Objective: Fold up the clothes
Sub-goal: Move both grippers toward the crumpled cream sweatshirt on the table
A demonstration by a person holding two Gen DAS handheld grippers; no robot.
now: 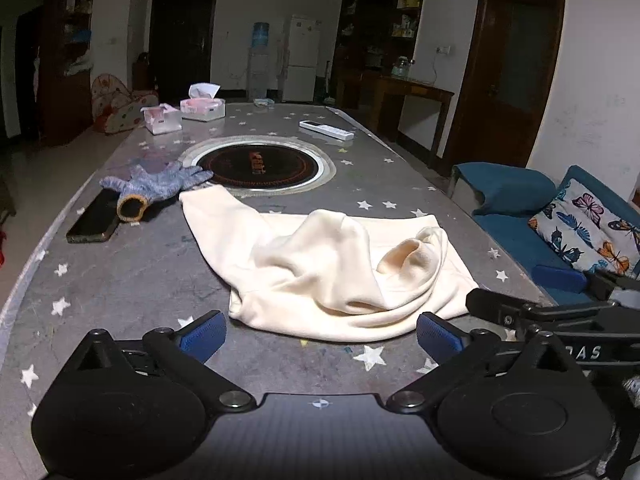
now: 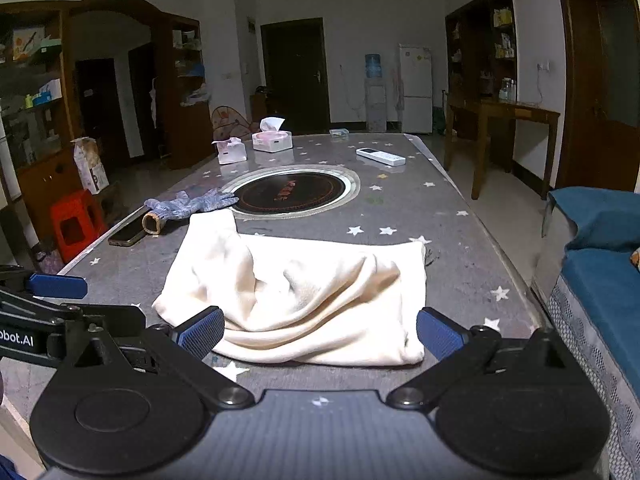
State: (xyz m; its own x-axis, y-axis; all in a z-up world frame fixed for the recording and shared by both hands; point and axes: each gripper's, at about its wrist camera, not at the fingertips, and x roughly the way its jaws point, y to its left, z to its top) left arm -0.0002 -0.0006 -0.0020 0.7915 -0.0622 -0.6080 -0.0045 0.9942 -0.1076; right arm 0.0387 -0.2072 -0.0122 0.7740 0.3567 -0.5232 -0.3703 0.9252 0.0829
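Observation:
A cream garment [image 1: 320, 268] lies rumpled on the grey star-patterned table [image 1: 140, 272], one narrow end reaching toward the glove. In the right wrist view the same cream garment [image 2: 304, 296] spreads across the table's middle. My left gripper [image 1: 320, 334] hovers just short of its near edge, open, with nothing between the blue pads. My right gripper [image 2: 320, 332] is open too, its fingers spread either side of the garment's near hem. The right gripper also shows at the right edge of the left wrist view, and the left gripper at the left edge of the right wrist view.
A grey knitted glove [image 1: 156, 190] and a dark phone [image 1: 94, 222] lie at the left. A round inset cooktop [image 1: 260, 168] sits mid-table, with tissue boxes [image 1: 202, 108] and a white remote [image 1: 326, 129] beyond. A blue sofa [image 1: 532, 220] borders the right side; a red stool [image 2: 76, 222] stands left.

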